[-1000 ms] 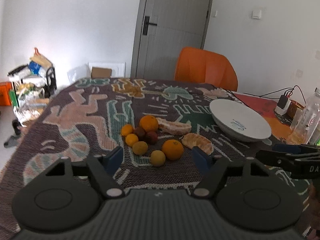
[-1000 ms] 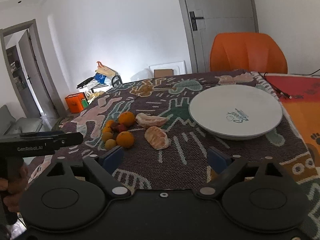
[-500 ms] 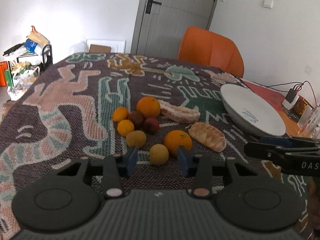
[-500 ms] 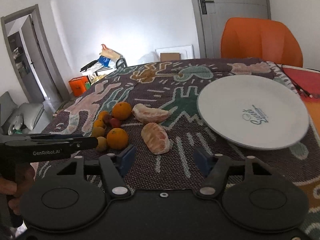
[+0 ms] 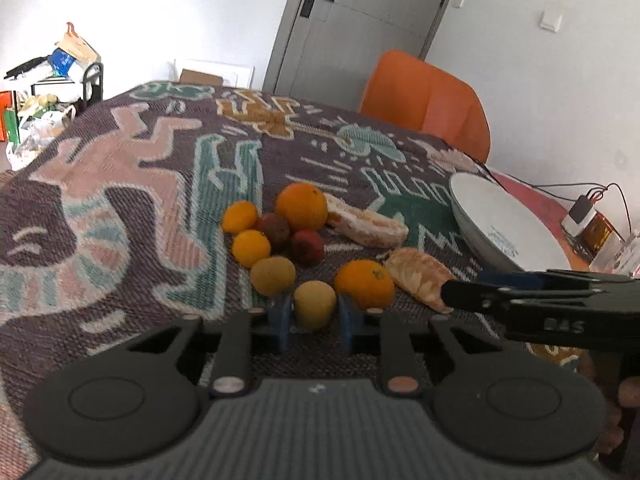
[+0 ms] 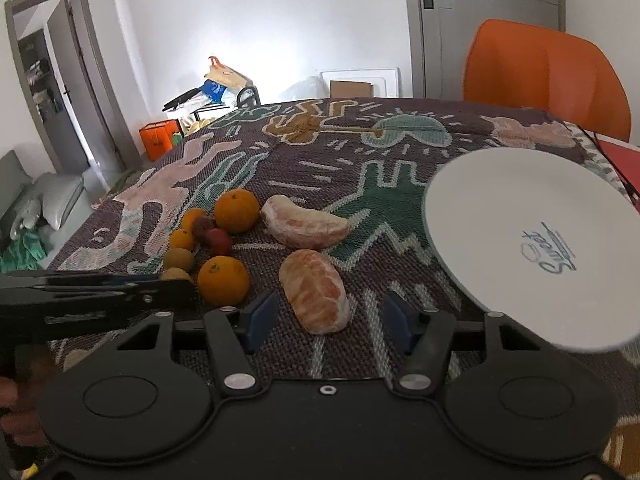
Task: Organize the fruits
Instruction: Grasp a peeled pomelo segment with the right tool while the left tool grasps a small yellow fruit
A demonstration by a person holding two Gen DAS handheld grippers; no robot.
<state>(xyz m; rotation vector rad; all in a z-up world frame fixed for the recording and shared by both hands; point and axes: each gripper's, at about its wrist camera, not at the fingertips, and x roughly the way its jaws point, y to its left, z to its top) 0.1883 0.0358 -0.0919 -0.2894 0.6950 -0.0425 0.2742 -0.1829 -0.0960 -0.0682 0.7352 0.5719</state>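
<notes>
Closed in on both sides: left gripper [image 5: 313,317] jaws now pinching the small round yellow-green fruit [image 5: 314,306] at the near edge of the patterned-cloth surface [image 5: 120,200]; right gripper [image 6: 328,322] jaws narrowing, open around the peeled orange half [image 6: 316,290]. Best lifted straight up, gently, toward the white plate [image 6: 500,200].

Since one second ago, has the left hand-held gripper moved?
Yes. The left hand-held gripper advanced toward the fruit pile, and its jaws closed on the small yellow fruit.

Coarse woven tablecloth [image 6: 360,264], glossy white plate [image 6: 500,200], matt-skinned fruit [image 5: 314,308].
</notes>
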